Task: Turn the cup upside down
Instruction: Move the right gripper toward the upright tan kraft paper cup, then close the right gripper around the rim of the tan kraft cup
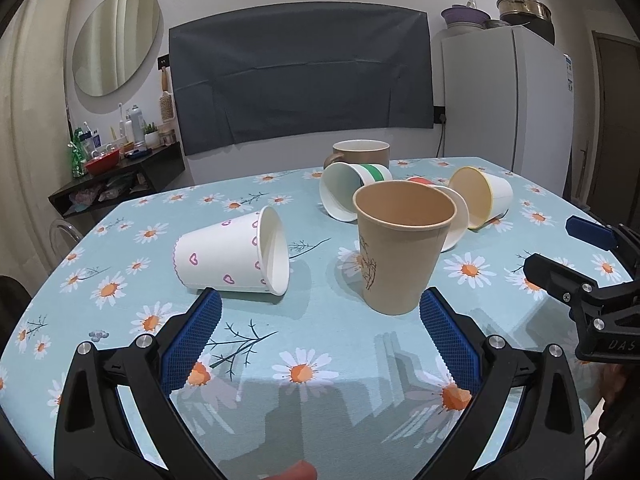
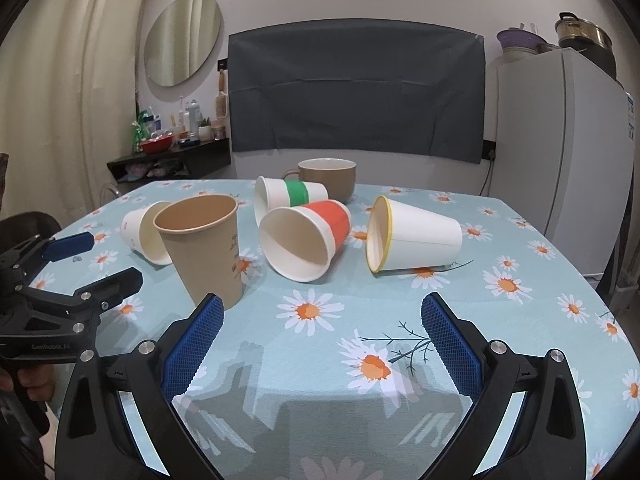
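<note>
A tan paper cup (image 1: 400, 248) stands upright, mouth up, on the daisy tablecloth (image 1: 312, 344); it also shows in the right wrist view (image 2: 204, 248). My left gripper (image 1: 320, 308) is open and empty, just short of the cup, whose base is beside the right fingertip (image 1: 434, 308). My right gripper (image 2: 322, 312) is open and empty, with the tan cup just beyond its left fingertip (image 2: 212, 312). Each gripper shows at the edge of the other's view: the right (image 1: 560, 252) and the left (image 2: 88, 260).
Several paper cups lie on their sides: a heart-print cup (image 1: 232, 256), a green-band cup (image 2: 288, 196), a red-band cup (image 2: 308, 236) and a yellow-rim cup (image 2: 412, 236). A brown mug (image 2: 328, 178) stands at the back. A fridge (image 2: 560, 152) is at the right, a shelf (image 2: 172, 156) at the left.
</note>
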Demonstrator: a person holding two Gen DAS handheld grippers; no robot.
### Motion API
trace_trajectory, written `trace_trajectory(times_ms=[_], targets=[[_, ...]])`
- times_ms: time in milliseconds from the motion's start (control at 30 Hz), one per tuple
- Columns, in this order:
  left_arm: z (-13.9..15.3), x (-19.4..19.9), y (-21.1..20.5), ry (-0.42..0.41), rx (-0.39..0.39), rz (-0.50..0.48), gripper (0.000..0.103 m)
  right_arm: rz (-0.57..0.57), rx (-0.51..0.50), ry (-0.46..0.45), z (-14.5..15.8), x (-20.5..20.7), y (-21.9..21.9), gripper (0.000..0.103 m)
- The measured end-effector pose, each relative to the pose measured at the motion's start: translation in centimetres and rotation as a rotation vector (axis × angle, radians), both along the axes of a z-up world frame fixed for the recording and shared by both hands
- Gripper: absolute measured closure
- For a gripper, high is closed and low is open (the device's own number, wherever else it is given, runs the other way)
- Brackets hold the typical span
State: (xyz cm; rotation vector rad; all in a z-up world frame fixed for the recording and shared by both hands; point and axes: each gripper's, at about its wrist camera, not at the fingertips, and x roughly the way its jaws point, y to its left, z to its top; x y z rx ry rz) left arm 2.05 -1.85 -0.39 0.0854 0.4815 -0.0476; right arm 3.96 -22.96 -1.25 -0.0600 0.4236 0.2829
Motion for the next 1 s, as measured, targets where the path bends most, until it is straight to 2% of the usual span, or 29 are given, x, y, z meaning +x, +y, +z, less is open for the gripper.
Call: trace_trajectory(times_ms=[267, 400, 667, 867, 967, 1000], targets=[[1.2, 1.3, -0.7, 0.019, 0.02, -0.021, 0.006, 0.028, -0.013, 0.037, 0.6, 1.0, 0.2, 0.008], [1.8, 2.4, -1.5, 0.036, 0.049, -0.033, 0.006, 0.041, -0.017, 0.024, 1.8, 1.2, 0.1, 0.008], [2.1, 5.3, -3.2, 0.102, 0.028, -0.096, 0.006, 0.031, -0.027, -0.012, 4.1, 2.9, -1.2, 0.008], [2.1, 6.5, -4.2, 0.1, 0.031, -0.101, 0.007, 0.037, -0.021, -0.005, 4.2, 4.1, -2.0, 0.008], [2.0, 7.0, -4.4, 0.116, 0.02, -0.102, 0.023, 0.041, -0.015, 0.008, 3.9, 4.5, -2.2, 0.008], [1.9, 7.3, -4.5, 0.132, 0.013, -0.108, 0.032, 0.041, -0.013, 0.013, 3.8, 4.6, -2.3, 0.008]])
